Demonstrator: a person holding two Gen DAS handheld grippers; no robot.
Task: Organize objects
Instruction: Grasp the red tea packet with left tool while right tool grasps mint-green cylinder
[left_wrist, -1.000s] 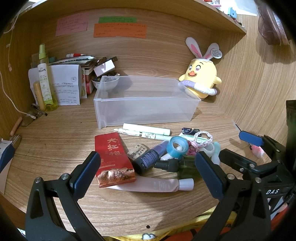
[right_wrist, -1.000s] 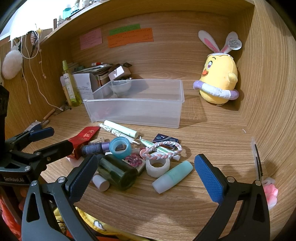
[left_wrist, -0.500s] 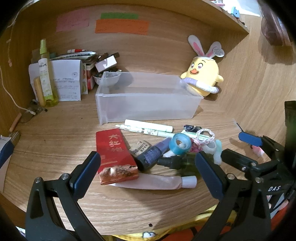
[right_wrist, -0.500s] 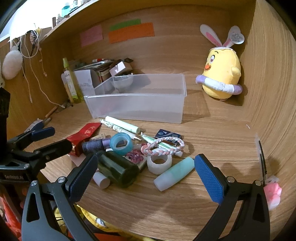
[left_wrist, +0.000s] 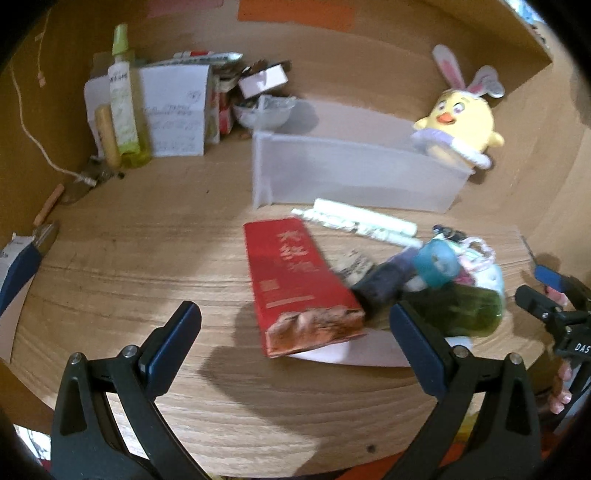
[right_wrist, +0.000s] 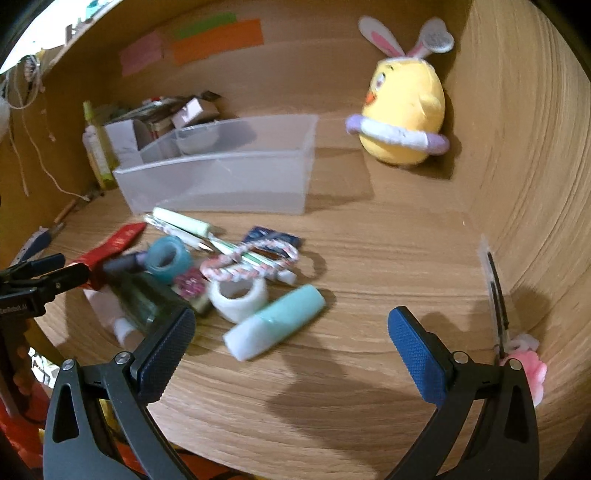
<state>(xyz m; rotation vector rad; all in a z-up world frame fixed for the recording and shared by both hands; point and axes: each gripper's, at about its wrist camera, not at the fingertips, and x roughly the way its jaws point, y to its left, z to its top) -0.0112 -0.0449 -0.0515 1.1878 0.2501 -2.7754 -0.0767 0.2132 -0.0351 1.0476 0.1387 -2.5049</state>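
A pile of small items lies on the wooden desk in front of a clear plastic bin (left_wrist: 354, 177) (right_wrist: 229, 181). In the left wrist view a red packet (left_wrist: 295, 280) lies nearest, with a dark green bottle (left_wrist: 465, 306), a blue tape roll (left_wrist: 436, 262) and white pens (left_wrist: 365, 221) to its right. My left gripper (left_wrist: 295, 336) is open and empty, just short of the packet's near end. In the right wrist view a mint tube (right_wrist: 277, 325), a white tape ring (right_wrist: 238, 295) and a braided bracelet (right_wrist: 251, 258) lie ahead. My right gripper (right_wrist: 291, 343) is open and empty beside the mint tube.
A yellow plush chick (left_wrist: 458, 122) (right_wrist: 402, 114) sits at the back right corner. Bottles, papers and boxes (left_wrist: 162, 110) crowd the back left. A pink-tipped pen (right_wrist: 498, 295) lies by the right wall. Wooden walls close in both sides.
Both grippers have moved forward and down toward the pile, the left swinging left so the red packet sits between its fingers. Nothing has been grasped.
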